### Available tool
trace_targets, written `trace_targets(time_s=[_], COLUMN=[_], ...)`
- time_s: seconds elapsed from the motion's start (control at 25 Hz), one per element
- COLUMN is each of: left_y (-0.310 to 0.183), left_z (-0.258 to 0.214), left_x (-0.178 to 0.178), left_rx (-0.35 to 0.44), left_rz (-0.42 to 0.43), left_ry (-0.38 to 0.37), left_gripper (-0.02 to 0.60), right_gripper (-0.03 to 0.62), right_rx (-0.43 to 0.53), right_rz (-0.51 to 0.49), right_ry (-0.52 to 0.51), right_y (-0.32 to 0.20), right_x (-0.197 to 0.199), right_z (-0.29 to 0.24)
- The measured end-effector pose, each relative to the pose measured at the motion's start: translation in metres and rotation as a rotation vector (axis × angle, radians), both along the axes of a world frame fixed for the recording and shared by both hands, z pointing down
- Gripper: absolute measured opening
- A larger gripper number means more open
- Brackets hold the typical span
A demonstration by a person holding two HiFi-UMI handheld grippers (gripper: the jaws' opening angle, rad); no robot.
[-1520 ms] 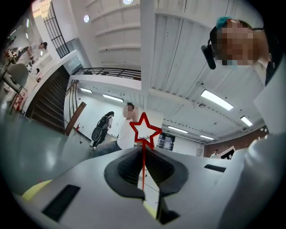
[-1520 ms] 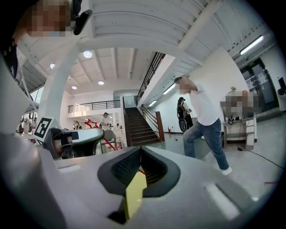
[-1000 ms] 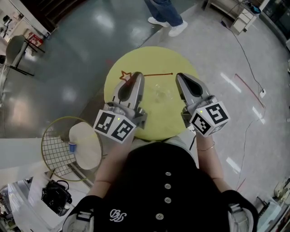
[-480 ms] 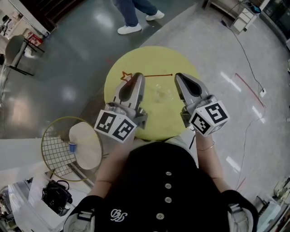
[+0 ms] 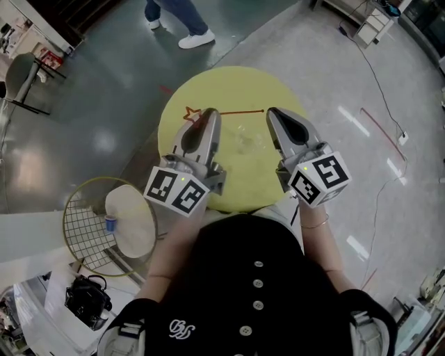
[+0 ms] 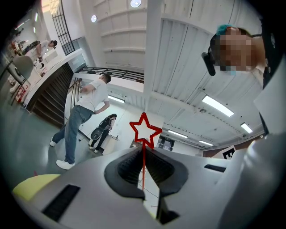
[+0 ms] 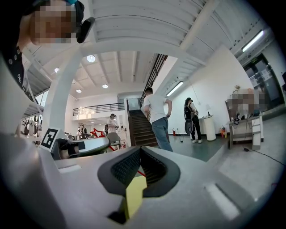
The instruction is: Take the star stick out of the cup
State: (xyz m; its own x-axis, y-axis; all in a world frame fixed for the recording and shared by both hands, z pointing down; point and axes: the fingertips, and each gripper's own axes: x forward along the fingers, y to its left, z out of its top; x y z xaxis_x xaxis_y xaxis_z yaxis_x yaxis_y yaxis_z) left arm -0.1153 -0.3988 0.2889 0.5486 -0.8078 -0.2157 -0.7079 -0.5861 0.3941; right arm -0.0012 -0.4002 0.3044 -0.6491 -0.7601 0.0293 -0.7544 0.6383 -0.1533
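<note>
In the head view a red star stick lies level above the round yellow table, its star pointing left. My left gripper is shut on the stick just beside the star. In the left gripper view the star stands past the closed jaws. My right gripper is shut, with the stick's bare end at its tips. In the right gripper view a short red length shows through its jaw gap, and whether it is pinched is unclear. A clear cup stands faintly visible on the table between the grippers.
A round wire frame with a white disc stands on the floor at lower left, with a black bag below it. A person's legs are beyond the table. A chair is far left and a cable runs along the right.
The walking person beyond the table has moved left. Both grippers and the stick have kept their places; the table sits slightly higher in view.
</note>
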Motion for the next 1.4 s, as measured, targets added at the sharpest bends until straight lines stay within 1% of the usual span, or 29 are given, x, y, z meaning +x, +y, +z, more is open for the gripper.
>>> trace_targets(time_s=[0.28,0.8,1.08,1.4], left_y=[0.0,-0.001,0.0,0.003], left_z=[0.001,0.002,0.002,-0.003], left_x=[-0.002,0.001,0.001,0.003], left_rx=[-0.003,-0.002,-0.005,0.002], left_rz=[-0.007,0.006,0.012,0.026], left_ry=[0.0,-0.005,-0.007,-0.004], left_gripper=[0.023,0.023,0.023,0.023], right_gripper=[0.005,0.005,0.005,0.005], right_rx=[-0.002,-0.013,0.001,-0.001], right_rz=[-0.013,-0.037,-0.065,-0.062], right_ry=[0.004,0.052,0.069,0.073], right_y=[0.001,0.001,0.003,0.004], right_x=[-0.003,-0.005,-0.012,-0.015], right_z=[0.0,0.008,0.005,0.002])
